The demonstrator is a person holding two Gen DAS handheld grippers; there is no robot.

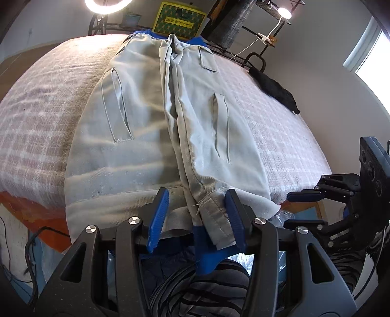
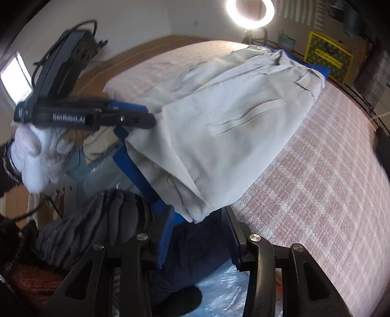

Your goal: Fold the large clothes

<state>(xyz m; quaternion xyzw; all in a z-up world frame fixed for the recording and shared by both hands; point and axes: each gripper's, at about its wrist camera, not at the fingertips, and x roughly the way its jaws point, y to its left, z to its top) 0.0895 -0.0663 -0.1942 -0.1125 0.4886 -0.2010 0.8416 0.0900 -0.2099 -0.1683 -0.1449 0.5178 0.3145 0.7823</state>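
Observation:
A light grey garment with blue trim [image 1: 146, 122] lies stretched along the plaid-covered table [image 1: 43, 109], its near end hanging over the front edge. My left gripper [image 1: 197, 217] is open, its blue pads on either side of the garment's central seam and hem, not pinching it. My right gripper [image 2: 199, 234] is open just below the garment's near corner [image 2: 197, 214]; it also shows at the right of the left wrist view [image 1: 295, 209]. The left gripper appears in the right wrist view [image 2: 143, 119] at the garment's edge, held by a white-gloved hand [image 2: 36, 156].
A black cloth [image 1: 277, 90] lies at the table's right edge. A yellow-green box [image 1: 180, 19], a wire rack [image 1: 246, 22] and a ring light [image 2: 249, 12] stand behind the table. Cables [image 1: 29, 251] hang at the lower left; clear plastic [image 2: 219, 292] lies on the floor.

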